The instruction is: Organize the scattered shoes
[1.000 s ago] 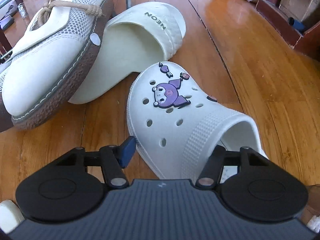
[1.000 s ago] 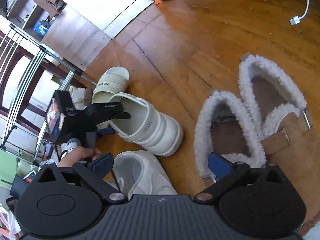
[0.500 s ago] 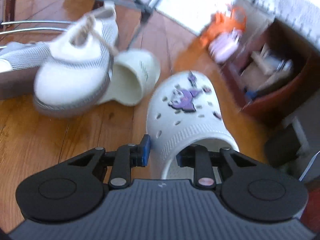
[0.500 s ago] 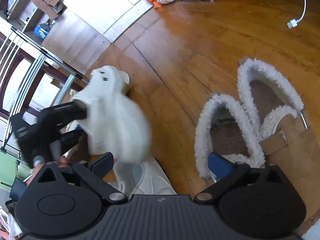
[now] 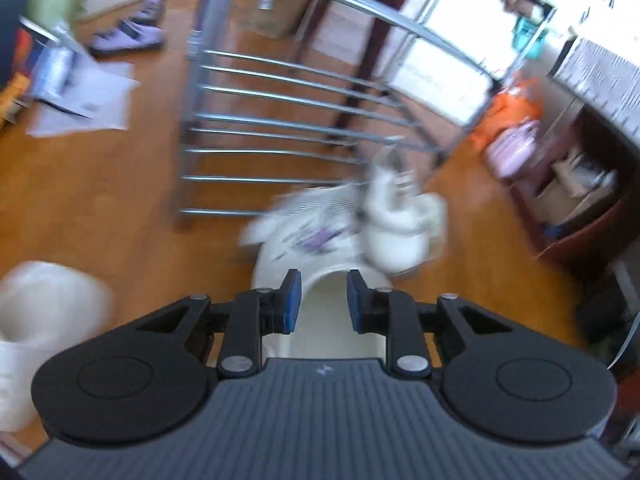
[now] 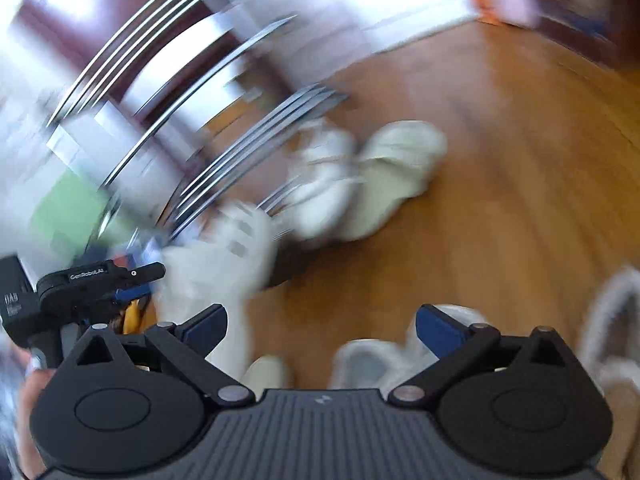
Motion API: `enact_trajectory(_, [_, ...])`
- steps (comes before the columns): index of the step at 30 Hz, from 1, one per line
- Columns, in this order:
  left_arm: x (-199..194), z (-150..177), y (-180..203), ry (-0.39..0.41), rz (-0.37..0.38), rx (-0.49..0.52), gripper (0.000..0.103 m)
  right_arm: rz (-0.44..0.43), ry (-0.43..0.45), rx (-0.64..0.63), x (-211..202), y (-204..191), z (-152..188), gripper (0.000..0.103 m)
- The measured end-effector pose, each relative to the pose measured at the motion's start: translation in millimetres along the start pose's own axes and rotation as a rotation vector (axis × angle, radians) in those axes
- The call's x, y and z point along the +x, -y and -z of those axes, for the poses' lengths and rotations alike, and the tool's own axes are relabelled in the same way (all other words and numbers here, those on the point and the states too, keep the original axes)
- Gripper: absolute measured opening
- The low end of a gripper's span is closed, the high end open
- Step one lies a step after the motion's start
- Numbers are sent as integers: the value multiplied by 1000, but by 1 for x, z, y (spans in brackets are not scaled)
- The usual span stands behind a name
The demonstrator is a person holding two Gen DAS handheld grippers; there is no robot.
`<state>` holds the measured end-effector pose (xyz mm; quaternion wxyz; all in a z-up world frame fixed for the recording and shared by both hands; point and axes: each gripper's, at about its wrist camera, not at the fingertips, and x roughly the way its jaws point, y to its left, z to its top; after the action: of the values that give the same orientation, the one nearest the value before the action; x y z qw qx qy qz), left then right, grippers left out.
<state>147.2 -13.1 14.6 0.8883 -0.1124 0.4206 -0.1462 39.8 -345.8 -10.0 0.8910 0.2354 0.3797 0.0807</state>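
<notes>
My left gripper is shut on the heel rim of a white clog with purple charms and holds it off the wooden floor. Its toe points toward a metal shoe rack. In the right wrist view the left gripper and the clog show at lower left, held by a hand. My right gripper stands open with nothing between its pads, above a blurred pale shoe. A white lace-up sneaker and a cream slide lie by the rack's foot.
Another white shoe is blurred at lower left. Purple slippers and loose papers lie beyond the rack. A dark wooden box stands on the right. A fleece-lined slipper lies at the right edge.
My left gripper closed on the clog's heel, lifted it and swung it toward the rack. My right gripper rose and rolled, leaving the fleece slippers and turning toward the rack; it stayed open.
</notes>
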Motion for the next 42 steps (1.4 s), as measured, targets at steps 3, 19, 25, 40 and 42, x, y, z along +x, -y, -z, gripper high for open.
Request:
enact_trajectory(3, [-17,10,-34,-24,-125,39,44,-44,-100,-197,37,-66,-6,101])
enact_trajectory(19, [11,80,-187,-196,-153,-298,87,91,-574,-1422,220,-271,67,86])
enact_trajectory(25, [36,95,-205,-261,-116,-313,92,111,-758,-1329,264,-283,72,90])
enact_trajectory(40, [52,96,-200,-188,-136,-202,99,292,-680,-1367,329,-305,100,100])
enact_trajectory(42, [52,96,-200,-196,-146,-197,99,314,-696,-1406,326,-302,114,100])
